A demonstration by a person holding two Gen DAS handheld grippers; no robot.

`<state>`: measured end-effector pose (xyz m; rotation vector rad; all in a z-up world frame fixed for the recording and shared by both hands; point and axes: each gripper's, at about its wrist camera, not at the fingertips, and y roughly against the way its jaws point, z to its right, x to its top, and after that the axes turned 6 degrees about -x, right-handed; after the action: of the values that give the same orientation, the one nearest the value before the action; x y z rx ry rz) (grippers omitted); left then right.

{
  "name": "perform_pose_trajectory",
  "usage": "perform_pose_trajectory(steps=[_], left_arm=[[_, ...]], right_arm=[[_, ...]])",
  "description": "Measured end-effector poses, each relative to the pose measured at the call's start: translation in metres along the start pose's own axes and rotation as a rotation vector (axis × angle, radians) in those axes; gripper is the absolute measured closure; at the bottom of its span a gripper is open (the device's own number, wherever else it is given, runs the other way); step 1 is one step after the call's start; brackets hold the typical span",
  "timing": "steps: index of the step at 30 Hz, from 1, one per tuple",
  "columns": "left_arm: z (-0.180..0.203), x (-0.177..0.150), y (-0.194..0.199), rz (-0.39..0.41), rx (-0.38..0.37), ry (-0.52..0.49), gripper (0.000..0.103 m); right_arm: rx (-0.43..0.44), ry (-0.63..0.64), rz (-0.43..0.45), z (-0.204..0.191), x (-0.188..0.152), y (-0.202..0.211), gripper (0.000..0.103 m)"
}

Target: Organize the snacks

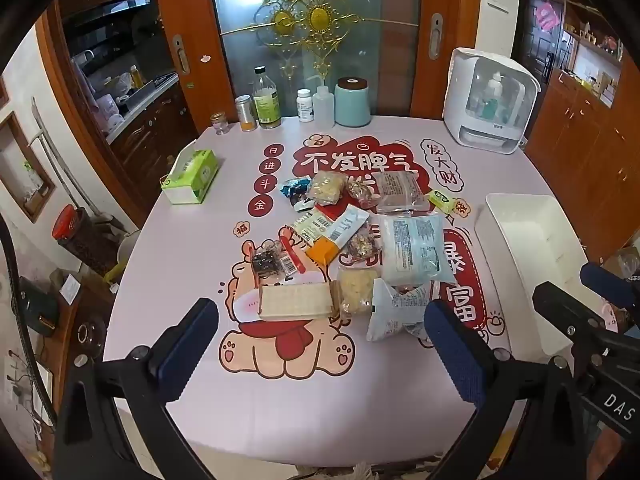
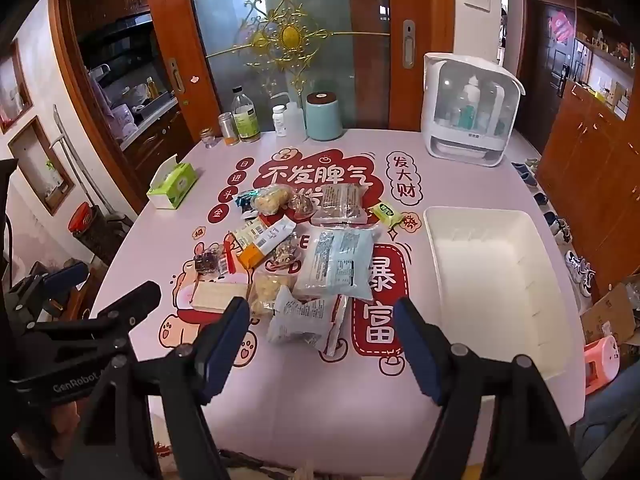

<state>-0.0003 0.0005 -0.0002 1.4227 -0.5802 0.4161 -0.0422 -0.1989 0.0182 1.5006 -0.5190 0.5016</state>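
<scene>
A pile of snack packets lies in the middle of the table: a large pale blue bag, a small white-blue bag, a cream wafer pack, an orange box, and several more. An empty white bin stands to the right of the pile. My left gripper is open and empty, above the table's near edge. My right gripper is open and empty, just short of the small bag.
A green tissue box sits at the left. Bottles, jars and a teal canister line the far edge. A white sterilizer cabinet stands at the back right. The pink printed tablecloth covers the table.
</scene>
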Motion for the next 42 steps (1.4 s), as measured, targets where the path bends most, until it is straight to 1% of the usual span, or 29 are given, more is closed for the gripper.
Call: perform_pose_trajectory(steps=[3,10,13,15,21,42], left_arm=[[0.000,0.000,0.000,-0.006,0.001,-0.004,0.001],[-0.001,-0.006,0.001,-0.003,-0.032,-0.030,0.001],[-0.003,-0.006,0.000,-0.007,-0.033,-0.034,0.001],[0.002,-0.005,-0.003,-0.012,-0.019,-0.033,0.001],[0.000,-0.003,-0.009,-0.028,-0.030,-0.036,0.001],[0.000,-0.003,-0.012,-0.034,-0.030,-0.035,0.001]], right_arm=[[0.000,0.000,0.006,0.000,0.000,0.000,0.028],[-0.001,-0.003,0.001,-0.002,0.000,-0.002,0.028],[-0.001,-0.004,0.000,-0.001,-0.002,-0.006,0.028],[0.000,-0.004,-0.001,-0.001,-0.001,-0.006,0.028],[0.002,-0.006,-0.003,-0.004,-0.002,-0.005,0.028],[-0.008,-0.006,-0.009,-0.010,0.004,-0.012,0.028]])
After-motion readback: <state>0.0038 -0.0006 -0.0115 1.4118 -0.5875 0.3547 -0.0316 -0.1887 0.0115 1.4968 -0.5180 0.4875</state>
